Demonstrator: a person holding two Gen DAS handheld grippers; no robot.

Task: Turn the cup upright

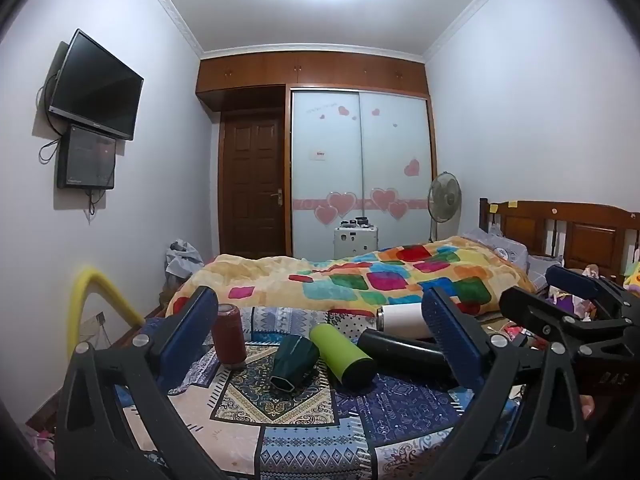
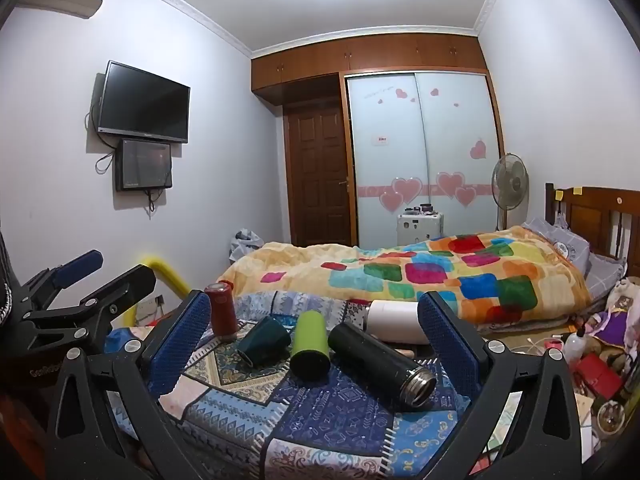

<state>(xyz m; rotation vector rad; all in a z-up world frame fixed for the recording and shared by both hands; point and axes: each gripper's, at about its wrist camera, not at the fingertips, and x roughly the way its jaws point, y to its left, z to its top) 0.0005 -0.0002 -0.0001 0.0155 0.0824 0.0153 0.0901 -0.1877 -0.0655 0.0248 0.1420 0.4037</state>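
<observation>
The patchwork-patterned cloth tabletop (image 1: 312,432) holds fallen cups. The dark green faceted cup (image 1: 294,360) lies tipped at twelve o'clock, needing standing. Left gripper (image 1: 328,344) and right gripper (image 2: 316,344) wait spread wide, holding nothing.

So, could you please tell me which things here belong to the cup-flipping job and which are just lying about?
Job: dark green cup, lime cup, black flask, white cup, all lying down.

Lying about: red cup (standing), colourful blanket, fan, TV.
</observation>
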